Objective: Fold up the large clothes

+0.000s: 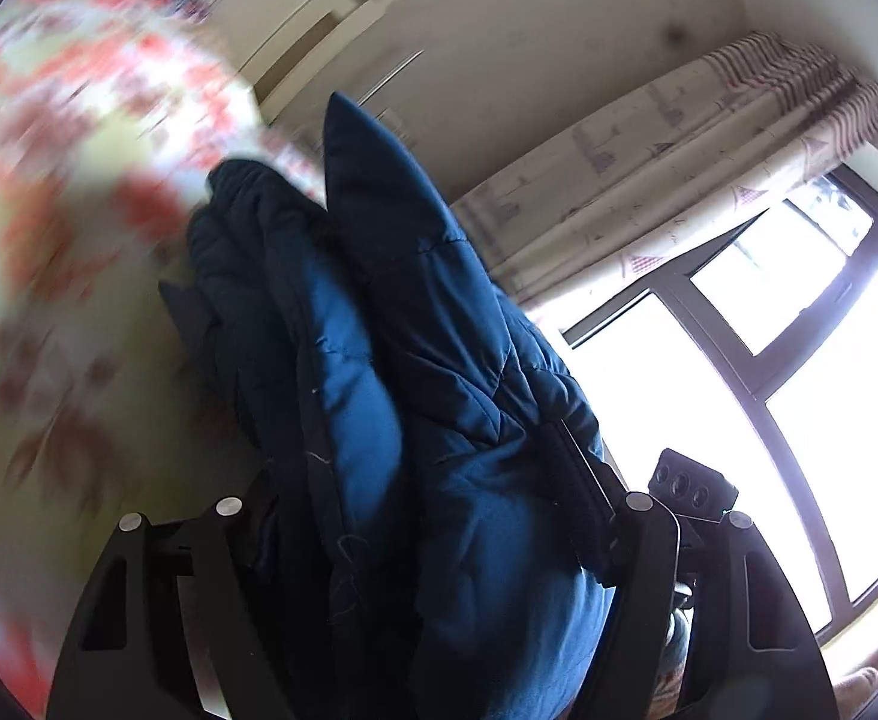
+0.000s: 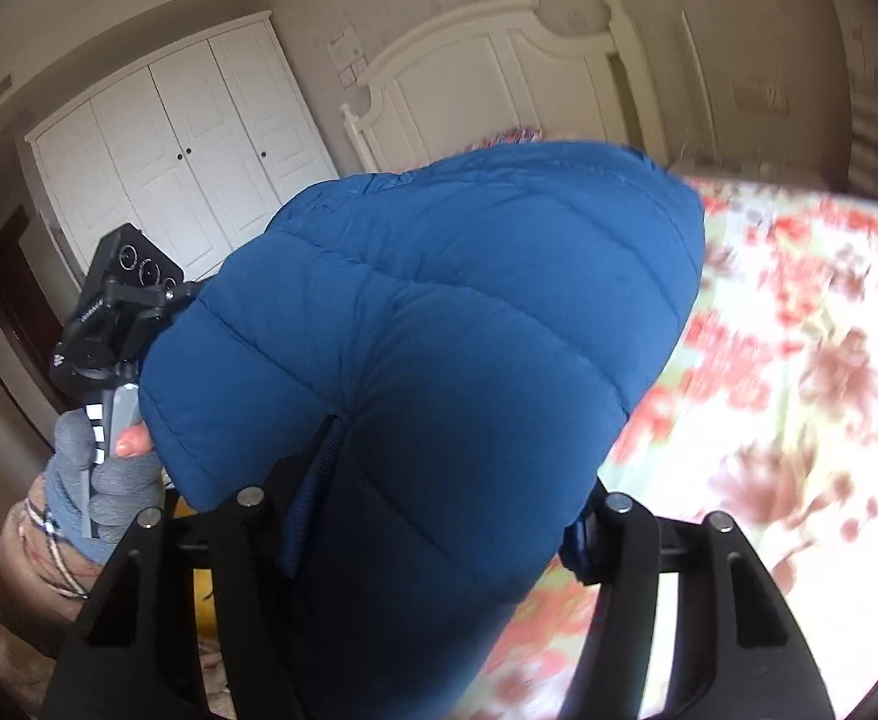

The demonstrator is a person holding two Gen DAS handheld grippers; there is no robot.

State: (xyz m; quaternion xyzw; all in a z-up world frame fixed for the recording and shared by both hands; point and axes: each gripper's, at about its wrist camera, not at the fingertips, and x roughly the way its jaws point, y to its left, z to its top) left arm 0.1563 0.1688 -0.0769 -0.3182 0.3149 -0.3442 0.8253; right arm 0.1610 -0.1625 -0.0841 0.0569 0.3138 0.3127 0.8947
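Observation:
A blue quilted puffer jacket (image 1: 439, 420) hangs bunched and lifted above the bed. In the left wrist view it fills the gap of my left gripper (image 1: 379, 396), whose fingertips are buried in the fabric, so the gripper is shut on it. In the right wrist view a thick fold of the same jacket (image 2: 439, 330) sits between the fingers of my right gripper (image 2: 451, 480), which is shut on it as well. The left gripper's body (image 2: 121, 300), held by a gloved hand (image 2: 103, 480), shows just left of that fold, so the two grippers are close together.
A bed with a red-flowered sheet (image 2: 799, 360) lies below and to the right, blurred in the left wrist view (image 1: 49, 240). A white headboard (image 2: 499, 72) and a white wardrobe (image 2: 187, 156) stand behind it. A bright window (image 1: 769, 330) with a curtain (image 1: 679, 150) is at the right.

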